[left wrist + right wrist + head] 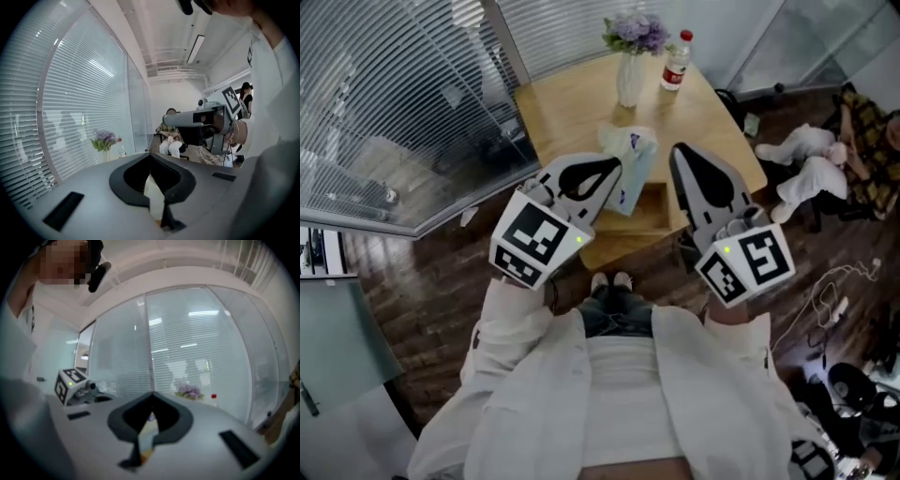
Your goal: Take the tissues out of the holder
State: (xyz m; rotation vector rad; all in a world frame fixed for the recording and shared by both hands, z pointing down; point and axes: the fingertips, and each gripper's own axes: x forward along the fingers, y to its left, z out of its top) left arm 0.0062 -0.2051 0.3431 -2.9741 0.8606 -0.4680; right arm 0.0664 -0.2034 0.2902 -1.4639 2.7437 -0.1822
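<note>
The left gripper [609,169] and right gripper [680,152] are held closed and empty above a wooden table [572,103]. The tissues [628,142] are seen in their holder [632,185] mid-table, near a vase [629,82] and bottle [676,64]. The glass walls are lined with blinds [384,84].

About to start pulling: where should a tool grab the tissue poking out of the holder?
Likely the crumpled tuft of tissue standing above the holder. Come down from above, since the tuft rises clear of the holder's top.
</note>
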